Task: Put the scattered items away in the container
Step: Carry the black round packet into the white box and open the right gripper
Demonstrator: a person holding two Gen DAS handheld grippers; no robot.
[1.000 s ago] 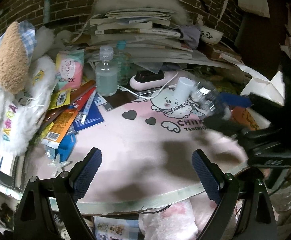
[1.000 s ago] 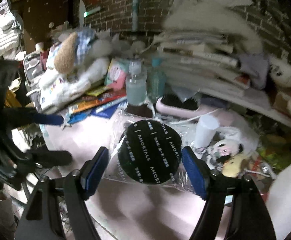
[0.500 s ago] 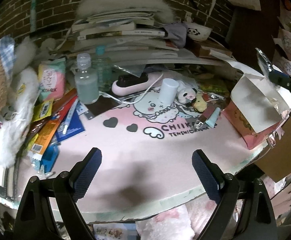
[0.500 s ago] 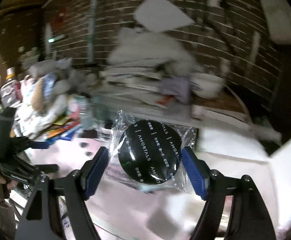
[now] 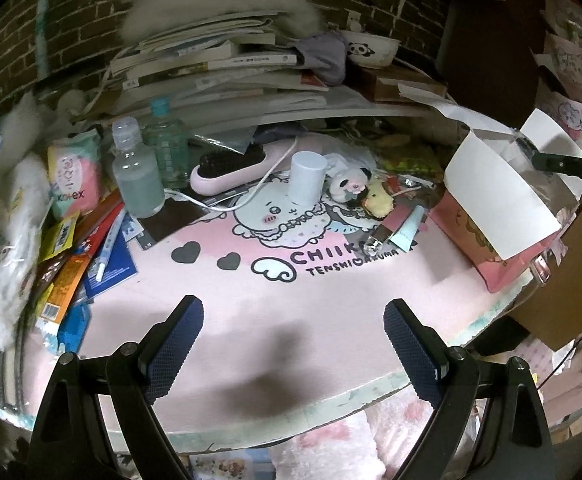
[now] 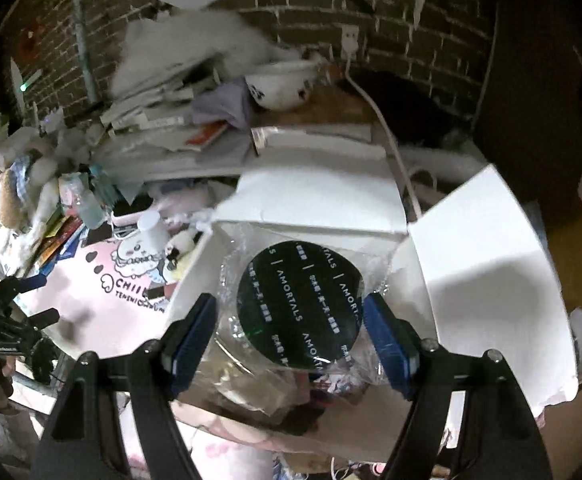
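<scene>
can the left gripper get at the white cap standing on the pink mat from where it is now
Probably yes. The left gripper is open and empty, and the pink mat between it and the white cap is bare. The plush toy and hairbrush crowd its sides, so a straight-on approach looks safest.

The right tool (image 6: 291, 326) grips a clear-wrapped black round packet (image 6: 299, 305) over the open white-flapped box (image 6: 487, 264), with the pink desk (image 6: 87, 300) at nine o'clock and a panda bowl (image 6: 281, 84) at twelve o'clock.
</scene>
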